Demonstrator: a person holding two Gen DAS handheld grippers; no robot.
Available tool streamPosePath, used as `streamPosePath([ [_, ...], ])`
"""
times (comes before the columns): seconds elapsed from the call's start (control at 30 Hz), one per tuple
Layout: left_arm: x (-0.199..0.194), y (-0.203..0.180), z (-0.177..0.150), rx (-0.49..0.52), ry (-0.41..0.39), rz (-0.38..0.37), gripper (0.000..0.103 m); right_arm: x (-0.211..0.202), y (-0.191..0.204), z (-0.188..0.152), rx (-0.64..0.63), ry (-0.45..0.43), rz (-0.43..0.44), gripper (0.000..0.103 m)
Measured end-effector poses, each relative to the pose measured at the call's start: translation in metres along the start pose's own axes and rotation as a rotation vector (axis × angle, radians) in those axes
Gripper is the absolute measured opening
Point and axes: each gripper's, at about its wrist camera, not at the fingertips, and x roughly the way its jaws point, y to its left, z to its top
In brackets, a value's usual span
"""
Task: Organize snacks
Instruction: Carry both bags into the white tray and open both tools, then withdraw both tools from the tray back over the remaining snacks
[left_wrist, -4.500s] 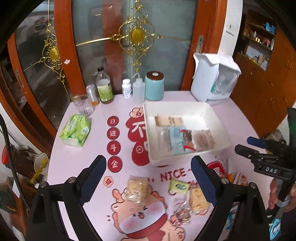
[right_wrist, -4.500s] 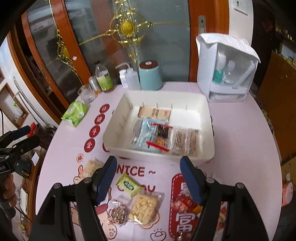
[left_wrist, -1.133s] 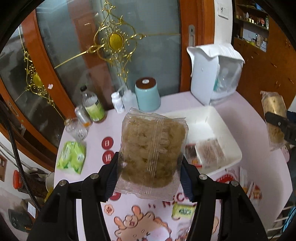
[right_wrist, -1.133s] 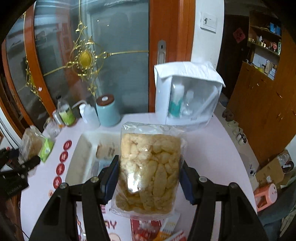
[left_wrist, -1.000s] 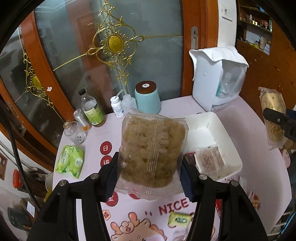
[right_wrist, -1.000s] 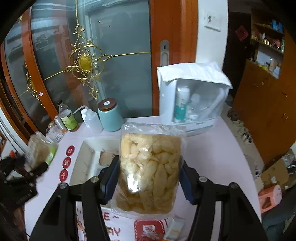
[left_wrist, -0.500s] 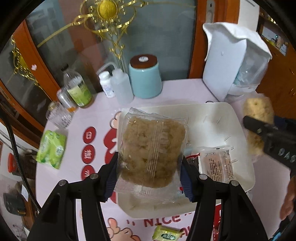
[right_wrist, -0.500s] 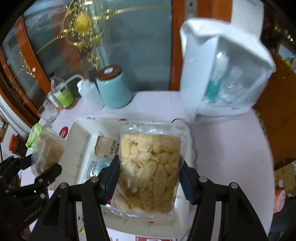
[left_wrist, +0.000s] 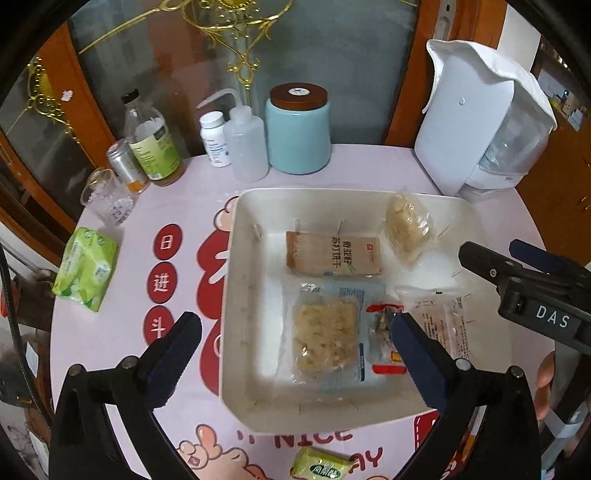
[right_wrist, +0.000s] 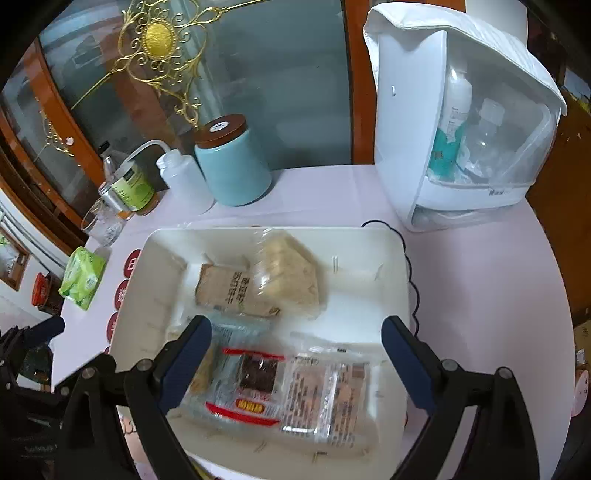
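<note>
A white tray (left_wrist: 236, 258) on the pink table holds several snack packets. My left gripper (left_wrist: 295, 338) is open and empty above the tray's near half. Below it lies a clear packet of brown crisps (left_wrist: 325, 338). A brown biscuit packet (left_wrist: 332, 254) lies behind it. A clear packet of pale puffs (left_wrist: 406, 230) lies at the tray's far right. My right gripper (right_wrist: 295, 339) is open and empty above the tray (right_wrist: 155, 295); the puff packet (right_wrist: 288, 277) lies beyond its fingers. The right gripper also shows in the left wrist view (left_wrist: 517, 266).
A blue jar (left_wrist: 298, 129), bottles (left_wrist: 245, 147), a glass (left_wrist: 109, 201) and a white lidded box (left_wrist: 480, 122) stand along the table's back. A green tissue pack (left_wrist: 85, 267) lies at left. A small green snack (left_wrist: 319, 466) lies in front of the tray.
Both grippers lowered over the tray and opened. The brown crisp packet left my left gripper and the puff packet left my right gripper; both now lie in the tray.
</note>
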Motion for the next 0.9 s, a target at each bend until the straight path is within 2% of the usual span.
streamPosePath([
  [0.13, -0.018, 0.005, -0.008, -0.005, -0.022, 0.031, 0.102, -0.012, 0.004, -0.010, -0.022, -0.003, 0.004, 0.094],
  [0.3, -0.045, 0.005, -0.022, 0.005, -0.043, 0.034, 0.102, -0.033, 0.011, -0.029, -0.037, -0.003, 0.025, 0.094],
  [0.4, -0.066, 0.005, -0.034, 0.008, -0.078, 0.072, 0.102, -0.049, 0.016, -0.042, -0.060, -0.009, 0.025, 0.094],
  [0.63, -0.112, -0.005, -0.066, 0.103, -0.120, 0.145, 0.102, -0.098, 0.030, -0.079, -0.110, -0.040, 0.032, 0.094],
  [0.77, -0.137, -0.010, -0.089, 0.142, -0.143, 0.125, 0.102, -0.132, 0.035, -0.106, -0.135, -0.082, 0.003, 0.094],
  [0.9, -0.151, -0.013, -0.112, 0.168, -0.138, 0.061, 0.102, -0.159, 0.037, -0.138, -0.157, -0.118, -0.034, 0.094],
])
